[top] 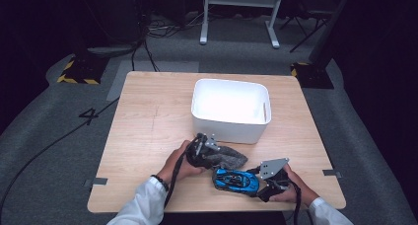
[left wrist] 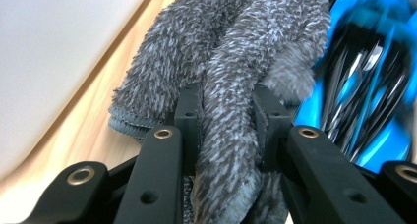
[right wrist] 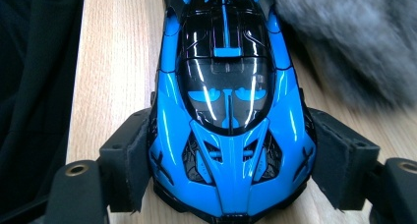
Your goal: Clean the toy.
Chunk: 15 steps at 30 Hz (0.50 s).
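Low in the high view, near the table's [top: 148, 111] front edge, a shaggy grey microfibre cloth [top: 227, 157] is pinched in a fold by the left gripper [left wrist: 227, 117]. Right beside it, a glossy blue-and-black toy sports car [right wrist: 228, 111] is clamped at its flanks by the right gripper [right wrist: 230, 157]. Behind both, a smooth white plastic bin [top: 230, 129] is seen.

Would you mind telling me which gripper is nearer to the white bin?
Left. The left gripper, its fingers clamping the grey cloth, sits just in front of the white bin. The right gripper, gripping the blue toy car, is farther back toward the table's near edge.
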Motion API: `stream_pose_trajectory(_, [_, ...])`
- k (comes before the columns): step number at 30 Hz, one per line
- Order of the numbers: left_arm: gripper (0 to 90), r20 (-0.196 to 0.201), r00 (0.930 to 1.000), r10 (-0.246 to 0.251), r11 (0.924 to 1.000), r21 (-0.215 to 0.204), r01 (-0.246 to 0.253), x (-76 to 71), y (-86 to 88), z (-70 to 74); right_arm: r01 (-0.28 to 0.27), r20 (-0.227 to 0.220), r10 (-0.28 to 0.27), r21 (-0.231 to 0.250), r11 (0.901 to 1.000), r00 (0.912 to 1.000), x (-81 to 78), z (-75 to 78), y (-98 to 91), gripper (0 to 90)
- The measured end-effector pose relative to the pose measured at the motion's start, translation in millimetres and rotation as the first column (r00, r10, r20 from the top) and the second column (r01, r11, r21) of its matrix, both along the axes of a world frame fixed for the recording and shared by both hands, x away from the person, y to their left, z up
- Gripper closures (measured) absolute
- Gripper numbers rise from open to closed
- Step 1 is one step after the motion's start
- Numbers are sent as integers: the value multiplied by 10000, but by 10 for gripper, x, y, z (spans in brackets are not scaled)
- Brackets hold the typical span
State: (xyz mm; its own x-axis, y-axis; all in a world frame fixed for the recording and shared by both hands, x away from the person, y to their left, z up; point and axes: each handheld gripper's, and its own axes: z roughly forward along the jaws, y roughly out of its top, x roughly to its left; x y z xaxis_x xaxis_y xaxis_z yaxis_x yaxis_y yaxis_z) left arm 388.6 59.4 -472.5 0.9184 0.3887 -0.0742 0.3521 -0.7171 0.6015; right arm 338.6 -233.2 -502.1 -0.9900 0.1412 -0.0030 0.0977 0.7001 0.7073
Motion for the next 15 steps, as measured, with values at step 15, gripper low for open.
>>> stream_pose_trajectory(15, [699, -375, 9990, -254, 9995, -185, 247, -386, 182, 43, 168, 0, -168, -148, 9997, 9999, 16, 14, -86, 262])
